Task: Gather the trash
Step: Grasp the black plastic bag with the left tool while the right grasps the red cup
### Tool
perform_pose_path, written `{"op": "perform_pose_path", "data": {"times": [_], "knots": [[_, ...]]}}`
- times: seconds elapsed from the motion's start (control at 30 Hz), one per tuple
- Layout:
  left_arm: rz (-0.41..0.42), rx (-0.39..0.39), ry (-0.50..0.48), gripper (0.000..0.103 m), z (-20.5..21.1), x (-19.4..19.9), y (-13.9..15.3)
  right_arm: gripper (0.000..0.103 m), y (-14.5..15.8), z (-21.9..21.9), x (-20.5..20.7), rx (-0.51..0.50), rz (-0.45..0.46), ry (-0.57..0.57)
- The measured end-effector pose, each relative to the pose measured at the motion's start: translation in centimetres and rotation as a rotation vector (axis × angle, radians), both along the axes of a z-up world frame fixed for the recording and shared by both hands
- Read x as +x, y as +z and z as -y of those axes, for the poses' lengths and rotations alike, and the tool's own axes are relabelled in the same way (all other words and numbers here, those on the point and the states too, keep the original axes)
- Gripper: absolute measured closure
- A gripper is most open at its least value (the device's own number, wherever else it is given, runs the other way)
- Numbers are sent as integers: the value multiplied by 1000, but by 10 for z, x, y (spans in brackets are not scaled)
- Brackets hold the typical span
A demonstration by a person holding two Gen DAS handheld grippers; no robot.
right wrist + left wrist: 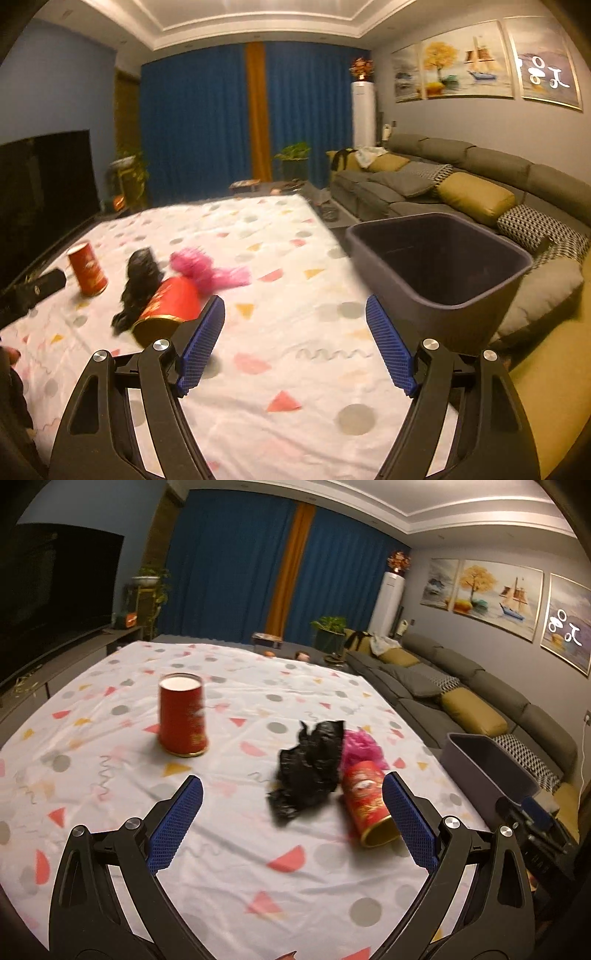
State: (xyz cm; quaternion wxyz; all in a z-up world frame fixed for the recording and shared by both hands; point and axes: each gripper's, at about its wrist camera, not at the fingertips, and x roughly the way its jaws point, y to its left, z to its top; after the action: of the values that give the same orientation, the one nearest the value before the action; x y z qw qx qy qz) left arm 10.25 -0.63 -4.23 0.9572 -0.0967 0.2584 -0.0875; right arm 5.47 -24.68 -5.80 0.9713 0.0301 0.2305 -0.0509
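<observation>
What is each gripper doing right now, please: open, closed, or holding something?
Left gripper: open, holding nothing, above the tablecloth.
Right gripper: open, holding nothing, beside the bin.

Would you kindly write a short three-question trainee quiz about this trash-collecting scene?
1. True or false: the left gripper is shut on the black bag.
2. How many red cups are on the table?
3. The red cup nearest the right gripper is: A upright, B on its side, C inside the grey bin.

Key: 1 false; 2 two; 3 B.
</observation>
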Motion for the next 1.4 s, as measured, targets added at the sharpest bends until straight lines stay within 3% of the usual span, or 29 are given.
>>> {"op": "perform_pose_path", "data": {"times": [0.33, 0.53, 0.73, 0.77, 0.83, 1.1, 1.4], "knots": [[2, -13, 42, 7, -24, -1, -2, 26, -16, -42, 16, -67, -66, 113], [1, -12, 50, 7, -27, -1, -4, 36, -25, -61, 30, -114, -113, 165], [-2, -7, 53, 7, -28, 2, -5, 57, -34, -76, 50, -175, -184, 199], [-3, -6, 54, 7, -29, 3, -6, 65, -34, -78, 52, -182, -185, 203], [-8, -3, 53, 7, -27, 5, -6, 66, -35, -82, 57, -217, -191, 197], [-16, 27, 14, 7, -15, 21, -7, 99, -38, -84, 67, -228, -192, 226], [-19, 50, -34, 7, 7, 39, -9, 99, -28, -64, 47, -185, -112, 188]]}}
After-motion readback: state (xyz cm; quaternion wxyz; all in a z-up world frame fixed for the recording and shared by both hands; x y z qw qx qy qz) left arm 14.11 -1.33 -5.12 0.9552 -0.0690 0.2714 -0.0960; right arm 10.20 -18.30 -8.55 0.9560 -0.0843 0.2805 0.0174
